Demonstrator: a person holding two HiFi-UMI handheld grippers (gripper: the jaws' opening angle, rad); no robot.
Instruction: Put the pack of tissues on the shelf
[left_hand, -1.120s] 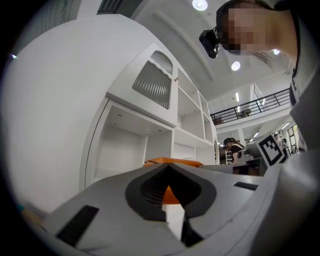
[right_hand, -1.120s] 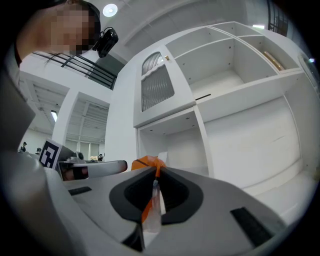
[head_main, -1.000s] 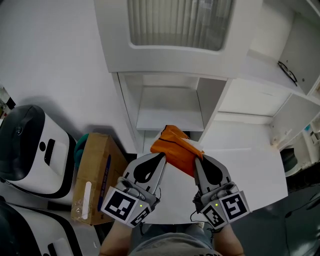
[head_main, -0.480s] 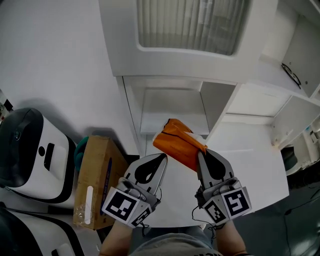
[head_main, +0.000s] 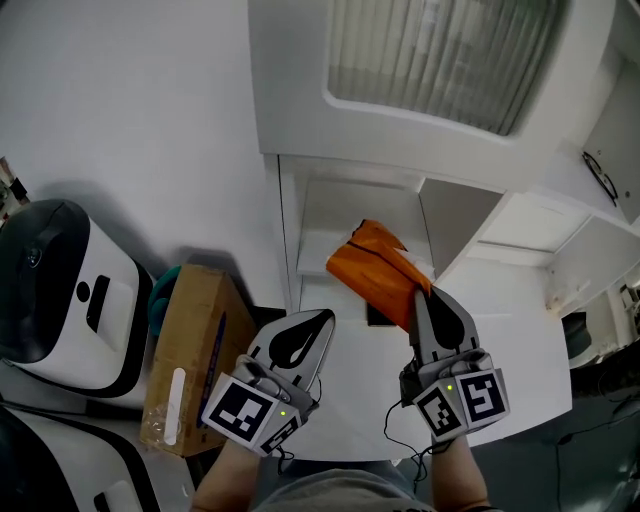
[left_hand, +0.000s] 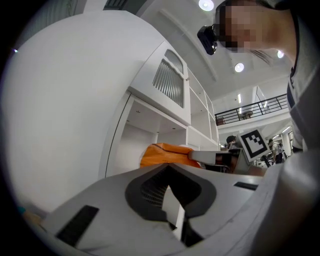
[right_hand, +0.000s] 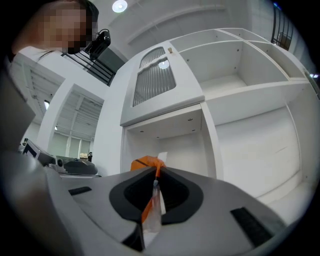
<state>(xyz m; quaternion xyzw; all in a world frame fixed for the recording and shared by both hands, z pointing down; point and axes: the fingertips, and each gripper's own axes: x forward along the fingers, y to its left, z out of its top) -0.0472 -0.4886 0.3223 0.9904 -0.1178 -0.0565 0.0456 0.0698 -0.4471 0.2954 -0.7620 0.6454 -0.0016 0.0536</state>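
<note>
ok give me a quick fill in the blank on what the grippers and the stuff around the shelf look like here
1. The pack of tissues pinched in the right gripper is ____ in colour.
2. The left gripper has its fingers together and holds ____.
3. The brown box on the floor left of the white shelf unit is made of ____.

Missing words: orange; nothing; cardboard

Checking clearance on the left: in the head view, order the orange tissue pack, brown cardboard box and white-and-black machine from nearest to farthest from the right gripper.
1. Orange tissue pack, held in the right gripper.
2. Brown cardboard box, lower left.
3. White-and-black machine, far left.
</note>
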